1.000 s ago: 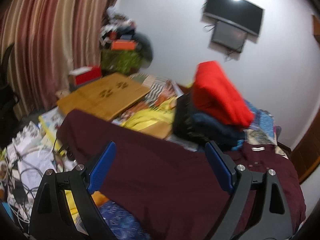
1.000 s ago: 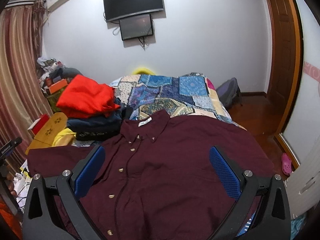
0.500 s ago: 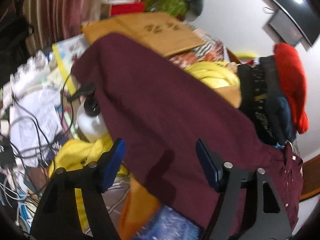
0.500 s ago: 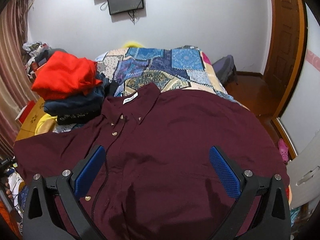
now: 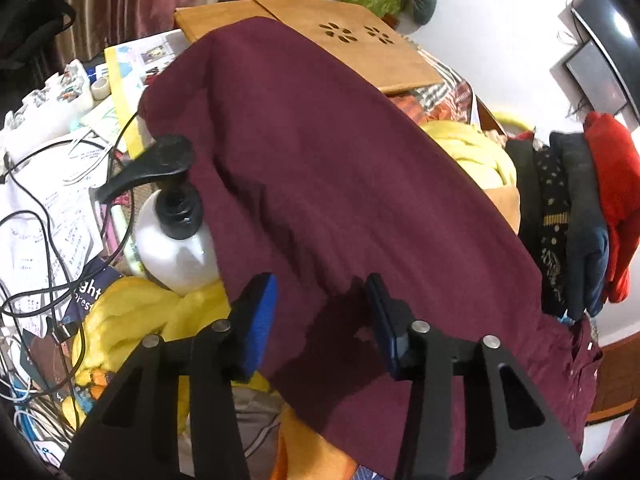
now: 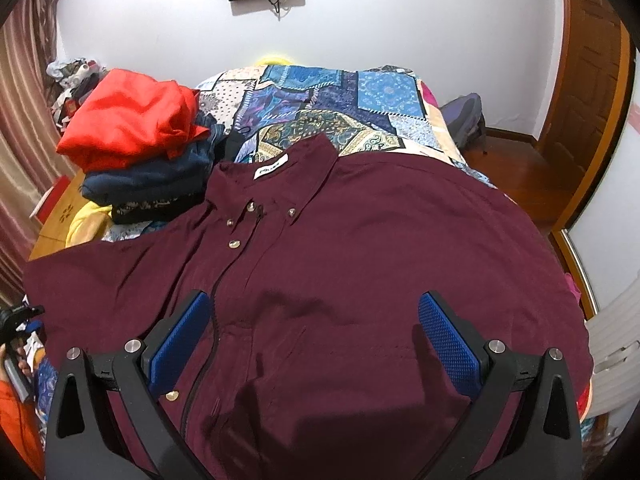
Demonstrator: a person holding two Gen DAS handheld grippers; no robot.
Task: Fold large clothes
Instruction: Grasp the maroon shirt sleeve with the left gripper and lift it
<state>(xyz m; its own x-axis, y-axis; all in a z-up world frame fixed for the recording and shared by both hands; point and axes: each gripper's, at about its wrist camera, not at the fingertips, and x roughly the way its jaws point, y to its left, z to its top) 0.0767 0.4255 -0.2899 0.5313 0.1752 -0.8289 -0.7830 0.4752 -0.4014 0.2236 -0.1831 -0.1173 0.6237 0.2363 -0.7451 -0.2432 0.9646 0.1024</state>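
Note:
A large maroon button-up shirt (image 6: 360, 248) lies spread front-up on the bed, collar toward the far wall. Its left sleeve (image 5: 320, 168) stretches over the bedside clutter and a wooden board. My left gripper (image 5: 320, 300) is open, its blue pads (image 5: 260, 312) on either side of the sleeve's lower edge, close to the cloth. My right gripper (image 6: 316, 340) is open wide and empty, hovering low over the shirt's front, its pads (image 6: 448, 340) on either side of the chest area.
A stack of folded clothes with a red one on top (image 6: 132, 120) sits left of the collar on the patchwork bedspread (image 6: 320, 96). A white pump bottle (image 5: 172, 240), cables, papers and yellow cloth (image 5: 132, 320) crowd the sleeve's left. A wooden door (image 6: 580, 100) stands at the right.
My left gripper has dropped down to the sleeve's edge and its jaws have narrowed. My right gripper has lowered closer to the shirt front, still wide open.

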